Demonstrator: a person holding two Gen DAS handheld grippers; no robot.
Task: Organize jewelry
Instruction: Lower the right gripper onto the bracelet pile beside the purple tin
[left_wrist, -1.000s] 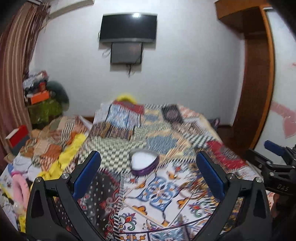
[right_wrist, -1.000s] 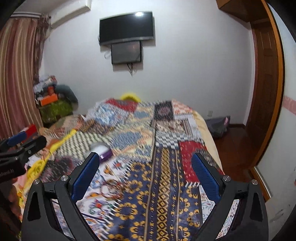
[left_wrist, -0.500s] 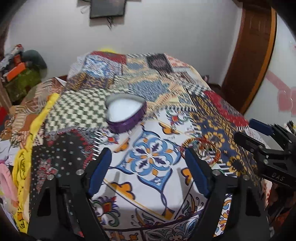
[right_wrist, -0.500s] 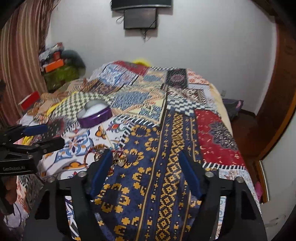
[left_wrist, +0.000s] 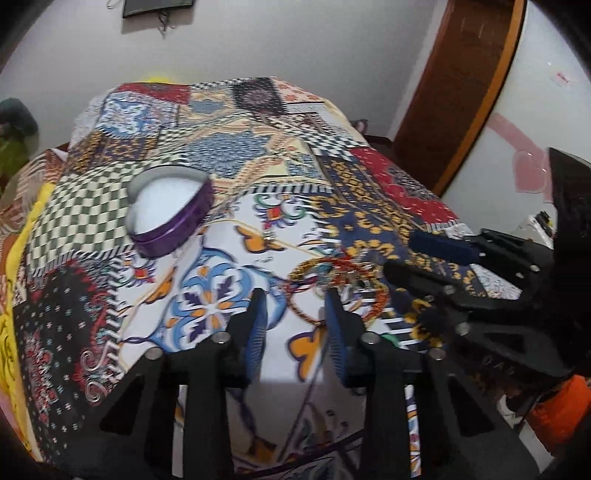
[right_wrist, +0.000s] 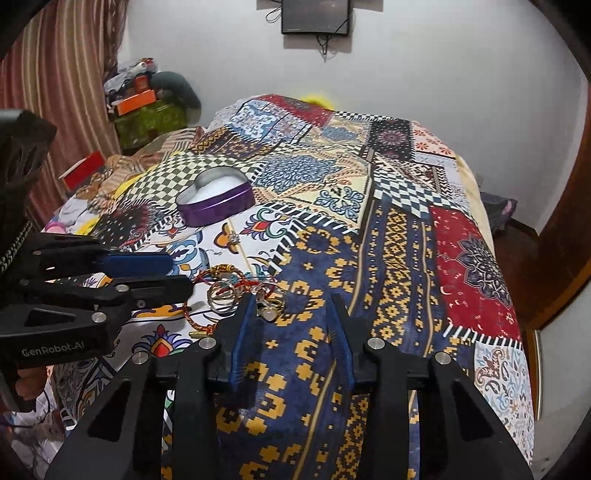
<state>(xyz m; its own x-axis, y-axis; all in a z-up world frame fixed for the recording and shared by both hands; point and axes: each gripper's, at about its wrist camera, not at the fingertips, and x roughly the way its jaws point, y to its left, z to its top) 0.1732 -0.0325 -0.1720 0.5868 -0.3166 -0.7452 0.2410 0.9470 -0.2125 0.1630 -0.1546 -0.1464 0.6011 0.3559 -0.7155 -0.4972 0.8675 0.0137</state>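
A tangle of jewelry (left_wrist: 332, 271) lies on the patterned bedspread: beaded bracelets, red and gold cords, rings. In the right wrist view the jewelry pile (right_wrist: 236, 291) sits just past my left fingertip. An open purple heart-shaped tin (left_wrist: 170, 214) with a white lining stands farther back; the tin (right_wrist: 216, 199) also shows in the right wrist view. My left gripper (left_wrist: 295, 314) hovers just short of the pile, jaws closing, with nothing pressed between the pads. My right gripper (right_wrist: 291, 317) is also closing over bare cloth, beside the pile. Each sees the other: right gripper (left_wrist: 413, 258), left gripper (right_wrist: 181, 275).
The bedspread (right_wrist: 399, 236) covers a wide bed. A small earring-like piece (right_wrist: 233, 239) lies between tin and pile. Clutter and boxes (right_wrist: 144, 99) stand by the striped curtain at the left. A wooden door frame (left_wrist: 465, 92) rises on the right, and a screen (right_wrist: 316, 16) hangs on the far wall.
Both grippers have tilted down and dropped toward the bed, bringing the jewelry pile into view. The jaws of both have narrowed from wide apart to a small gap.
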